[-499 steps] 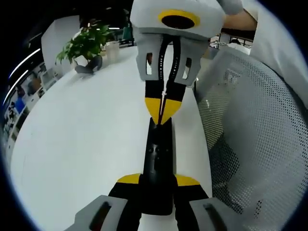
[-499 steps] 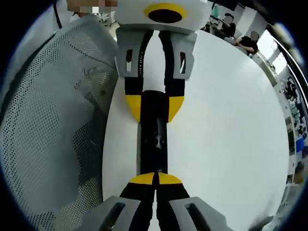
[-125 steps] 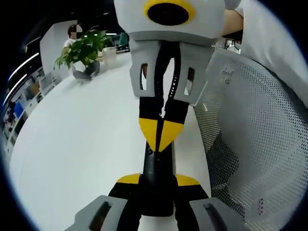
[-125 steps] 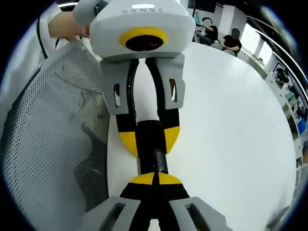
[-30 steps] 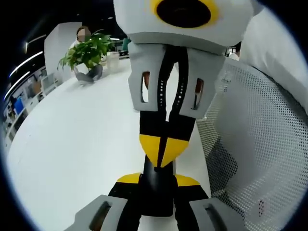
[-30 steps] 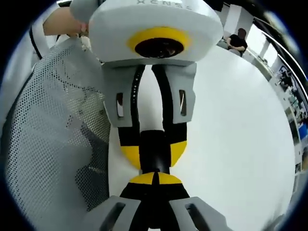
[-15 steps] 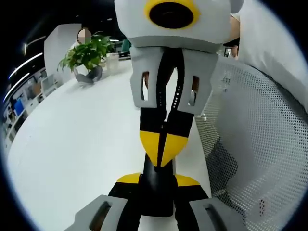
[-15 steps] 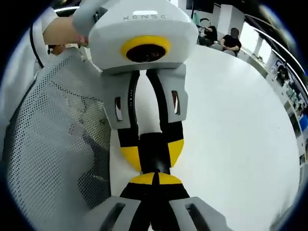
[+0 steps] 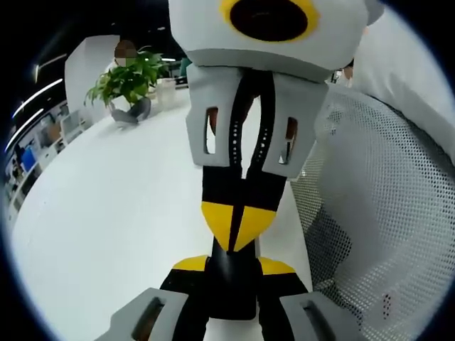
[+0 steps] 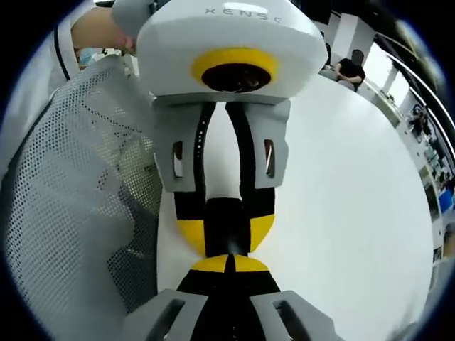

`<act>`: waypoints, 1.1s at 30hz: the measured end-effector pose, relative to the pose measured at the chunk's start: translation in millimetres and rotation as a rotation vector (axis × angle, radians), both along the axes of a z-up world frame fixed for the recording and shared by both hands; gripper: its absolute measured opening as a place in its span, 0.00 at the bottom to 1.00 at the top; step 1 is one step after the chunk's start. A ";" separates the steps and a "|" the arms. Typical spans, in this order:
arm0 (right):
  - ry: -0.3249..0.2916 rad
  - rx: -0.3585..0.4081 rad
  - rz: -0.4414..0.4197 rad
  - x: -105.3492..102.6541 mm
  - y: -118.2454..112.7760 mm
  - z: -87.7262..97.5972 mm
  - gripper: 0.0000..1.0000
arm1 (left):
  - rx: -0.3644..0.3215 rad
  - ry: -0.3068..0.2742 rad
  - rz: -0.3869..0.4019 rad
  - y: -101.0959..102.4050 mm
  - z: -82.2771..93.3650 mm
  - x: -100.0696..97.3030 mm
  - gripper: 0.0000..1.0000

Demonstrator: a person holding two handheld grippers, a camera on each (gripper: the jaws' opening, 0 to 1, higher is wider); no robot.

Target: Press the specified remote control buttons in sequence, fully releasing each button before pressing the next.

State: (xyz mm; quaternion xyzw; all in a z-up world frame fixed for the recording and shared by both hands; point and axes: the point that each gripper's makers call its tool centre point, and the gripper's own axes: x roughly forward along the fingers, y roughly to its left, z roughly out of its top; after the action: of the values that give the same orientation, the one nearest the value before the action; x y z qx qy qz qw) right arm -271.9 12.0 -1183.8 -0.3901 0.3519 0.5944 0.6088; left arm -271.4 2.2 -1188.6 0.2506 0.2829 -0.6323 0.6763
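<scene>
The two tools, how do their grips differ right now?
The left tool is spread around the black remote, clamping its sides. The right tool is pinched shut, tips together, pointing down onto the remote's top face. Both have yellow-and-black tips and meet over the white table.

Partly cut-off lettering, probably "XENSE", on the left claw's (image 10: pixel 226 238) white housing.

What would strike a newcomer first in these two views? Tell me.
Two grey grippers with yellow-tipped jaws meet nose to nose over a slim black remote control: the left gripper clamps it from both sides, and the right gripper, jaws shut, sets its tip on the remote's face. They work at the edge of a broad white round table, beside a white mesh chair back. A green potted plant stands at the far rim.
</scene>
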 end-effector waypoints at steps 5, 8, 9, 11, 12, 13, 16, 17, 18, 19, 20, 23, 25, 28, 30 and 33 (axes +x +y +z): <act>0.011 -0.010 -0.008 1.1 0.9 -0.2 0.00 | 0.055 -0.002 -0.021 -1.1 0.3 -0.4 0.24; 0.033 0.025 -0.046 0.7 0.0 1.2 0.00 | 0.074 -0.002 -0.023 -1.6 1.3 -1.0 0.24; 0.041 0.042 -0.064 0.7 -0.1 1.4 0.00 | 0.081 -0.002 -0.022 -1.7 1.3 -1.1 0.24; 0.048 0.083 -0.085 0.8 -0.6 2.4 0.00 | 0.090 -0.003 -0.021 -1.0 0.4 -0.8 0.24; 0.049 0.103 -0.095 0.9 -0.5 2.9 0.00 | 0.090 -0.001 -0.022 -0.8 0.2 -0.4 0.24; 0.045 0.136 -0.098 1.1 -0.5 3.7 0.00 | 0.092 0.000 -0.027 -0.7 0.3 -0.4 0.24; 0.062 0.207 -0.144 1.4 -1.0 5.1 0.00 | 0.106 0.003 -0.028 -1.3 0.5 -0.3 0.24; 0.057 0.214 -0.143 1.3 -1.9 5.7 0.00 | 0.113 0.005 -0.026 -1.5 0.5 -0.3 0.24; 0.058 0.219 -0.144 1.1 -2.5 6.1 0.00 | 0.117 0.005 -0.024 -1.3 0.3 -0.3 0.24; 0.069 0.221 -0.142 -0.7 -2.1 6.3 0.00 | 0.121 0.005 -0.020 -1.2 0.1 -0.3 0.24; 0.078 0.221 -0.143 -1.8 -2.1 6.4 0.02 | 0.123 0.005 -0.017 -1.0 0.0 -0.3 0.24; 0.062 0.197 -0.152 1.5 -6.8 4.2 0.12 | 0.127 0.005 -0.009 -0.6 -0.4 -0.4 0.24; 0.051 0.196 -0.159 3.3 -10.3 4.6 0.15 | 0.128 0.005 -0.002 -0.7 -0.4 -0.6 0.24; 0.080 0.196 -0.191 2.1 -15.2 2.8 0.21 | 0.127 0.004 0.007 -0.6 -0.4 -0.8 0.24; 0.083 0.184 -0.194 2.0 -19.6 -0.3 0.23 | 0.125 0.006 0.015 -0.7 -0.3 -0.6 0.24; 0.066 0.152 -0.183 3.0 -27.5 -5.5 0.24 | 0.114 0.006 0.028 -0.9 0.0 -0.8 0.24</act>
State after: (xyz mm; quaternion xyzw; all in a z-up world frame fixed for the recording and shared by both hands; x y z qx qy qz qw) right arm -269.0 -15.5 -1189.3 -0.2890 0.3598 0.5738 0.6765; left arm -272.2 1.2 -1188.7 0.2829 0.3238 -0.6064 0.6689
